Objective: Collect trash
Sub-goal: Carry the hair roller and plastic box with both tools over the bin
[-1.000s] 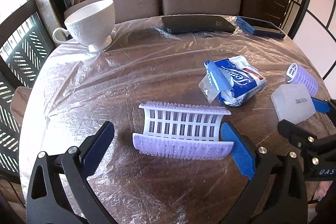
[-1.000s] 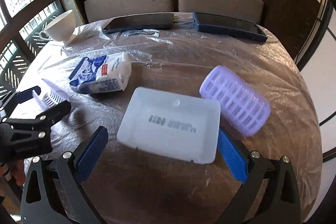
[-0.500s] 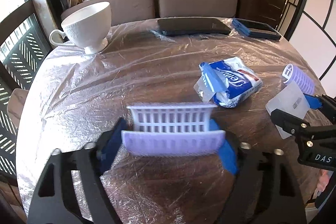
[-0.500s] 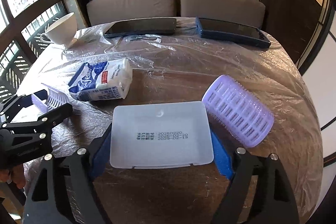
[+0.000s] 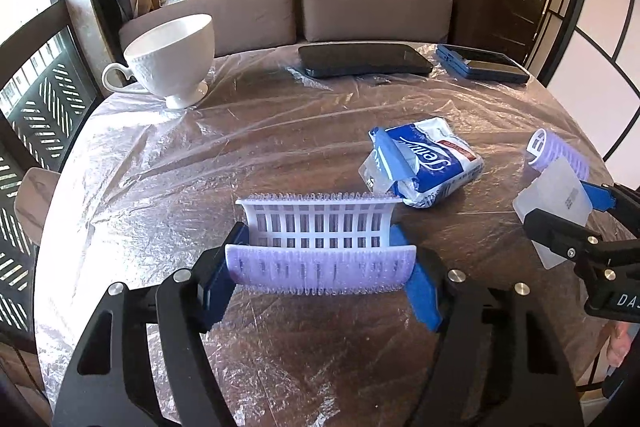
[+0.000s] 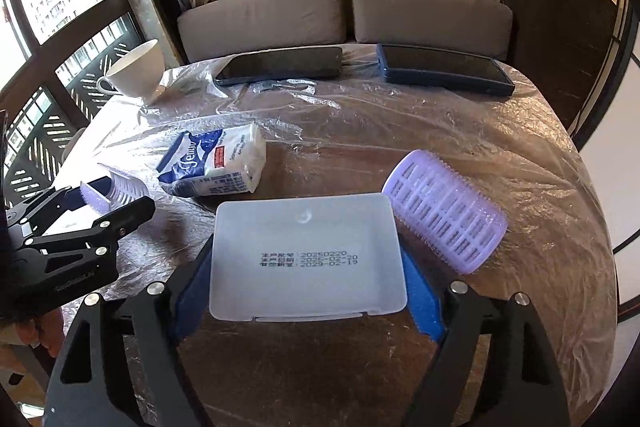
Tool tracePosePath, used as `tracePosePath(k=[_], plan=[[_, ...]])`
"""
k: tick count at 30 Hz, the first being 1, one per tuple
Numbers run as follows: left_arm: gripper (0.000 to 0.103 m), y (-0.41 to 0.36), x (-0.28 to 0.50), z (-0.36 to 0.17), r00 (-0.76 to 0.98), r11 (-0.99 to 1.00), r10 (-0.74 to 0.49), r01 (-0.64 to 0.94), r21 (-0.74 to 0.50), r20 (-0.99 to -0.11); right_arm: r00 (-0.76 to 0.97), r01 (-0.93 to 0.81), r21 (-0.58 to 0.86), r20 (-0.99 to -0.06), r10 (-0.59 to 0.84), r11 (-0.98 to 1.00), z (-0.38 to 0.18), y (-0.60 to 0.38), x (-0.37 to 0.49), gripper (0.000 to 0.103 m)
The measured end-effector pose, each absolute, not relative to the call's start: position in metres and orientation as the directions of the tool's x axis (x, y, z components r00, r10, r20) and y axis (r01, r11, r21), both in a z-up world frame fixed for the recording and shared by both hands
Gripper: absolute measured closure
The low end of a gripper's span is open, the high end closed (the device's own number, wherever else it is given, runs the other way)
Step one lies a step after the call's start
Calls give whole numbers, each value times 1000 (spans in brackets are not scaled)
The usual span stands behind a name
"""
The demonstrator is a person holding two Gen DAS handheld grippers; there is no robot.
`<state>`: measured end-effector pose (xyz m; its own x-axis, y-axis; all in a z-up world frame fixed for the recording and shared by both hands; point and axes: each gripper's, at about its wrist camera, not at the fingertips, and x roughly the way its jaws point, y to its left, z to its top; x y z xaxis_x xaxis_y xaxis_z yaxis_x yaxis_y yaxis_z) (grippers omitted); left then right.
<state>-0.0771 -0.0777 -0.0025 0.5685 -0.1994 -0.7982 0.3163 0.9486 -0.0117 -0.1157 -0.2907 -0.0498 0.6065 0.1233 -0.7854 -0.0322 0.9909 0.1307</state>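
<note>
My left gripper (image 5: 320, 283) is shut on a broken purple and white hair roller half (image 5: 320, 243) and holds it above the table. It also shows in the right wrist view (image 6: 116, 189). My right gripper (image 6: 308, 287) is shut on a flat white plastic lid (image 6: 306, 255) with a printed date, lifted off the table; the lid also shows in the left wrist view (image 5: 554, 193). A blue and white tissue pack (image 5: 424, 163) lies mid-table, also seen in the right wrist view (image 6: 216, 165). A whole purple hair roller (image 6: 444, 211) lies right of the lid.
A white cup on a saucer (image 5: 172, 61) stands at the far left. A black tablet (image 5: 364, 65) and a blue-cased tablet (image 5: 480, 67) lie at the far edge by the brown sofa (image 5: 296, 11). Crinkled clear plastic film (image 5: 180, 163) covers the round table.
Both grippers were open around their items a second ago. Each has closed on its item and lifted it off the table.
</note>
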Motion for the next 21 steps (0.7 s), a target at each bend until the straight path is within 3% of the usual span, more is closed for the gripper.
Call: tracePosePath(k=[21], plan=[[31,-73,-116,13,564,945,-221,327,-31,-795,606,-86,135,-780,159,987,-30,-294,-149,22]])
